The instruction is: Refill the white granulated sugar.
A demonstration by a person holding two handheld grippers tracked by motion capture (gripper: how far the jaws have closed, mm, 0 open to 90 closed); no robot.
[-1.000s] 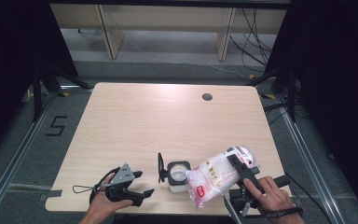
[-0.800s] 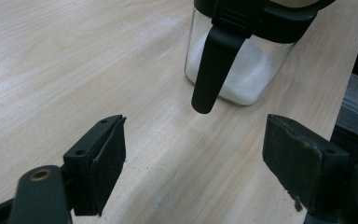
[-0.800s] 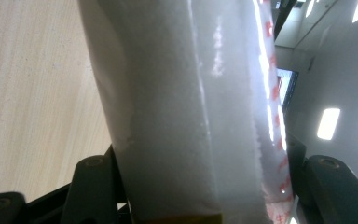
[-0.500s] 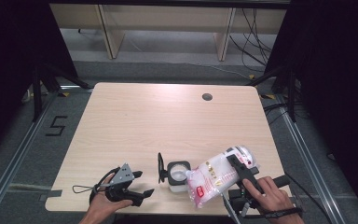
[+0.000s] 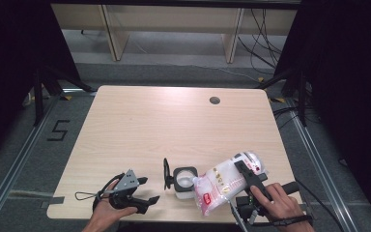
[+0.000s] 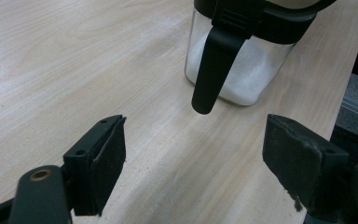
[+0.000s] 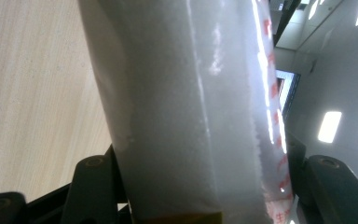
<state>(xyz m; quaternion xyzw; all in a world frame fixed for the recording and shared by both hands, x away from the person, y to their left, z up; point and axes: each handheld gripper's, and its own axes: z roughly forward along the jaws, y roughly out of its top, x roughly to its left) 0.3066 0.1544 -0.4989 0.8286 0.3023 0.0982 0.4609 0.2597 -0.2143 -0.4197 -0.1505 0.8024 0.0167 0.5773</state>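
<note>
A clear jar [image 5: 185,181] with a black rim holds white powder and stands near the table's front edge; its black lid [image 5: 166,173] hangs open to its left. In the left gripper view the jar [image 6: 242,70] and its black latch [image 6: 213,65] lie just ahead. My left gripper [image 5: 145,190] stands open left of the jar with nothing between its pads [image 6: 107,163]. My right gripper [image 5: 244,174] is shut on a white plastic bag [image 5: 227,181] with red print, tilted with one end over the jar. The bag [image 7: 186,107] sits clamped between the jaws.
The pale wooden table [image 5: 174,125] has a round cable hole [image 5: 215,100] at the back right. Dark floor and metal rails surround the table, with shelf legs and cables beyond the far edge.
</note>
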